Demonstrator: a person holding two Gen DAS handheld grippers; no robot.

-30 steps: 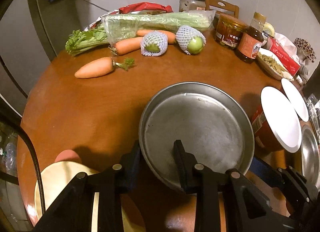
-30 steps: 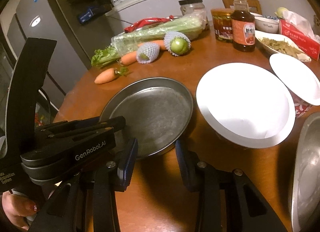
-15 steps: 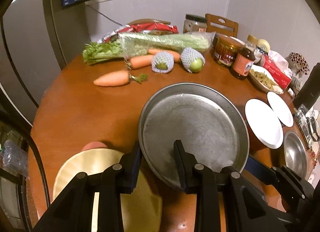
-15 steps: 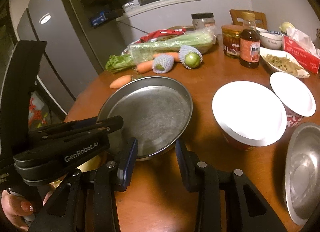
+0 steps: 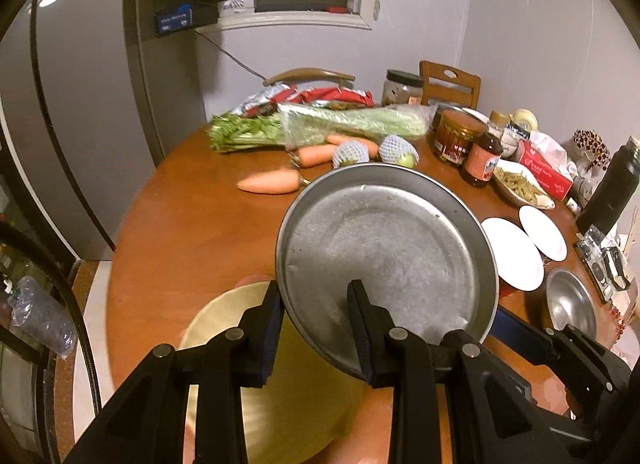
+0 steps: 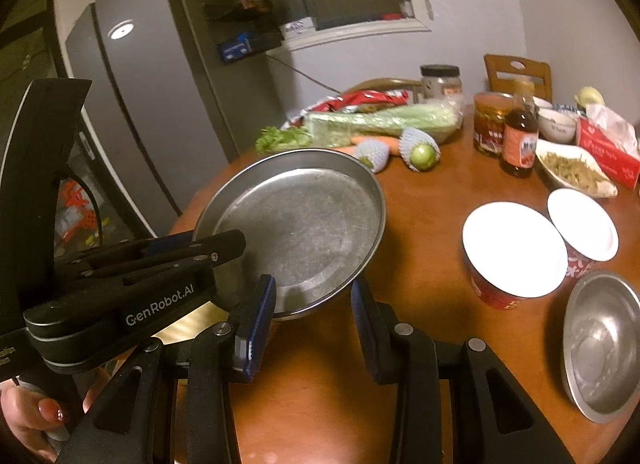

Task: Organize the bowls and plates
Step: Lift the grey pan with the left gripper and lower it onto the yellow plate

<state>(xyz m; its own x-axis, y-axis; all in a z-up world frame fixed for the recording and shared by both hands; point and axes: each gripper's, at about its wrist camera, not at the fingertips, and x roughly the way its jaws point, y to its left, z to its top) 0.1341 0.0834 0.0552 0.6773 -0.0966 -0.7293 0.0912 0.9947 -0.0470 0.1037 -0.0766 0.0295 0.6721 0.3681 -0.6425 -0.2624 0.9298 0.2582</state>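
A yellow plate point(image 5: 276, 396) lies on the table point(image 5: 192, 232) below the left gripper point(image 5: 316, 328), whose jaws clench the metal pan point(image 5: 384, 256) rim, pan lifted and tilted; right gripper point(image 6: 314, 324) jaws clench its near edge.

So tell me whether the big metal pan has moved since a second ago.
Yes. The metal pan, clamped at its rim by both grippers, has come up off the table: its far rim now overlaps the netted fruit, which earlier lay clear beyond it.
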